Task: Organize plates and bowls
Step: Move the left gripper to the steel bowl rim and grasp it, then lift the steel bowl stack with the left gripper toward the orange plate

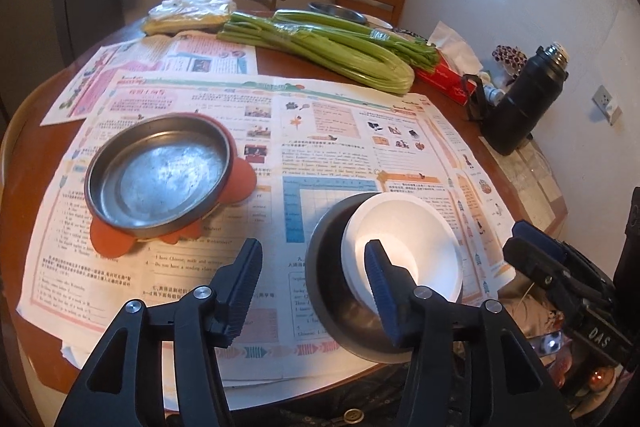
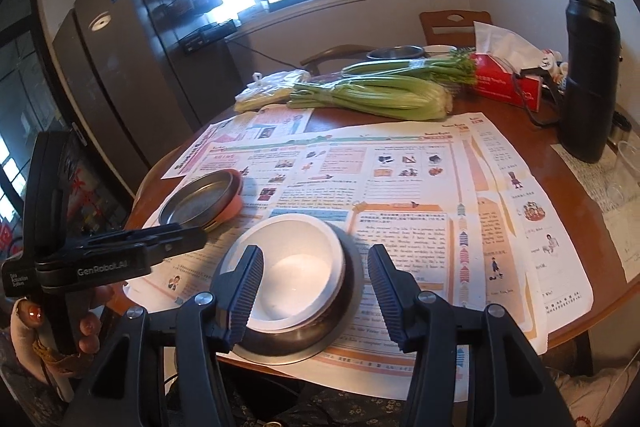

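Observation:
A white bowl sits nested inside a steel bowl near the table's front edge; both show in the right wrist view, white bowl in steel bowl. A steel plate rests on an orange plate to the left, also in the right wrist view. My left gripper is open and empty, just before the stacked bowls. My right gripper is open and empty, its fingers either side of the bowls on the near side. The left gripper's body shows at the left.
Newspapers cover the round wooden table. Celery, a plastic bag, a red tissue box, a black flask and a far steel bowl stand at the back. Chairs and a fridge lie beyond.

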The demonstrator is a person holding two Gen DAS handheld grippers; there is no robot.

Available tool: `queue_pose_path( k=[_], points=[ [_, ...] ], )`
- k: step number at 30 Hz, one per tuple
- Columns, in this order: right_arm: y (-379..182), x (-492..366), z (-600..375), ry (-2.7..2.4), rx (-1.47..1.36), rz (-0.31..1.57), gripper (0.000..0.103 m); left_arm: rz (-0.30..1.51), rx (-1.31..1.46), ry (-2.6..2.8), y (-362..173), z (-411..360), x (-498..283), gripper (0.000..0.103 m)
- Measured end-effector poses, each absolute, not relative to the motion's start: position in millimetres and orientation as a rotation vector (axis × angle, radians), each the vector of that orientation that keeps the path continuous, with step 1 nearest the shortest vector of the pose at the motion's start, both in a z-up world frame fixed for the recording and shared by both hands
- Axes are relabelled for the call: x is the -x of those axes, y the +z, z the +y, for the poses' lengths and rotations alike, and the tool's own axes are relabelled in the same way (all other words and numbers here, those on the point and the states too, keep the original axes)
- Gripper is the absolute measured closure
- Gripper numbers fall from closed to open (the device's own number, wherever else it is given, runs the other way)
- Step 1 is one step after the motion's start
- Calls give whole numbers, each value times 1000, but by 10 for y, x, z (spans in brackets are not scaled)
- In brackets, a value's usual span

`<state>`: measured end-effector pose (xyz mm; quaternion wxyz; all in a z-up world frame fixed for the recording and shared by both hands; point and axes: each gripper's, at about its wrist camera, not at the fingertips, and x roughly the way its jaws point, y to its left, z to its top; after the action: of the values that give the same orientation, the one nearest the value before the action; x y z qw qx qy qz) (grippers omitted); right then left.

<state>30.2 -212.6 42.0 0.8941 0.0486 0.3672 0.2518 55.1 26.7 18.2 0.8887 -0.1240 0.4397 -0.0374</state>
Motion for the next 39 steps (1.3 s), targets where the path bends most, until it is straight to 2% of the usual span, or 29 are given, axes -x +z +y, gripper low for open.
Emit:
queue_pose_path(
  k=[5,17,39],
  points=[
    [306,-412,-2182,530,-161,817,44,953,286,-99,47,233,-603,44],
    [-94,-576,-2041,537,-167,964,44,1020,246,-102,-228,-39,-809,43],
    [-326,-654,-1970,623,-226,1020,44,1046,237,-128,-519,-113,-939,43]
  ],
)
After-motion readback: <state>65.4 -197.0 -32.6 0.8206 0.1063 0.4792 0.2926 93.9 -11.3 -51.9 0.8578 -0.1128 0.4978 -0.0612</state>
